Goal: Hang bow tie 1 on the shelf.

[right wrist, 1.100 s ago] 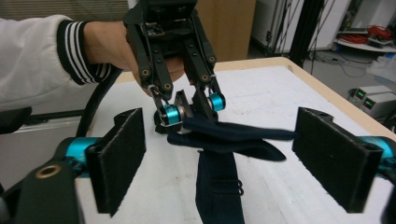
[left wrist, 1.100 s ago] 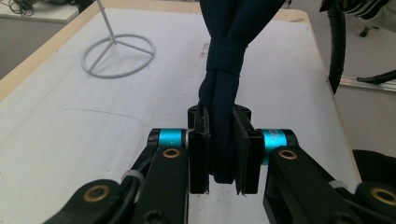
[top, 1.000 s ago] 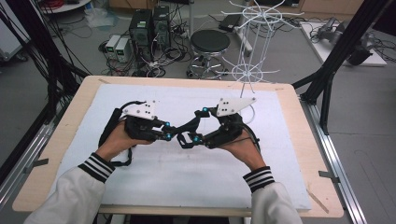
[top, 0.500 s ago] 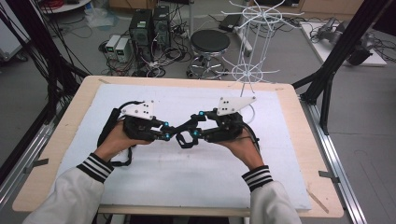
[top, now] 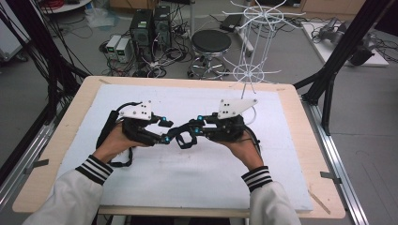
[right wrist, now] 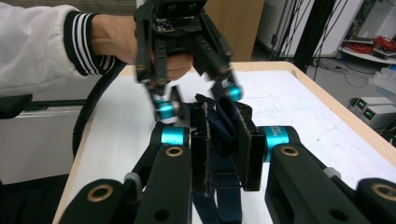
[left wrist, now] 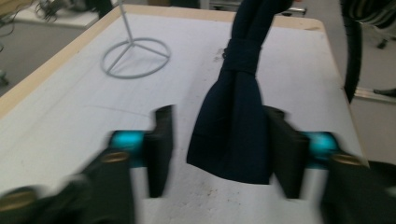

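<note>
The dark navy knotted strip of soft cloth (right wrist: 223, 122) hangs mid-air over the white foam mat (top: 187, 187), near the table's middle, betw. the two hands. Right gripper (right wrist: 223, 140) has just been closing & now pinches the cloth flat betw. its pads. Left gripper (left wrist: 217, 149) has just been opening; its jaws stand apart w/ the cloth's loose end between them, pads not pressing. Looks light, limp, non-fragile; it'll sag & fold, maybe slip. Best hold prob. just beside the knot (left wrist: 243, 51), where it's thickest
</note>
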The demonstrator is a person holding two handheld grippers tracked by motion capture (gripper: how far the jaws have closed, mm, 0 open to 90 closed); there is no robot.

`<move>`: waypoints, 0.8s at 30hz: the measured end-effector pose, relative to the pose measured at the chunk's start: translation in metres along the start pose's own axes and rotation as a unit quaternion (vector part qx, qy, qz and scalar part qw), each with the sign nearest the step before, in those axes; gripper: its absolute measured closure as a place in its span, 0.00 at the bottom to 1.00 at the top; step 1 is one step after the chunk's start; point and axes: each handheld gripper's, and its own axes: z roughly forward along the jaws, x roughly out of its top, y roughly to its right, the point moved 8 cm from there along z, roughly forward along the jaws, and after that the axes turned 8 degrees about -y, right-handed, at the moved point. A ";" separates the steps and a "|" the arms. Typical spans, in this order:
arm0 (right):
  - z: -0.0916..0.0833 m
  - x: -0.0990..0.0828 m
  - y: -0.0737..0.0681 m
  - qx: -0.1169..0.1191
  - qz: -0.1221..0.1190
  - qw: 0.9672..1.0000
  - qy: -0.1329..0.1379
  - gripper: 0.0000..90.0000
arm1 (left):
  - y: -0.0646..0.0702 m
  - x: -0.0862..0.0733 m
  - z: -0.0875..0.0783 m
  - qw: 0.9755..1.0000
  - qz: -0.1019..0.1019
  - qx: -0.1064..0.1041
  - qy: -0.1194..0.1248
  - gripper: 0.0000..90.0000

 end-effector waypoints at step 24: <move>-0.009 -0.002 0.005 -0.021 0.009 1.000 -0.001 0.87 | -0.006 -0.015 -0.028 0.995 -0.033 0.053 0.079 0.02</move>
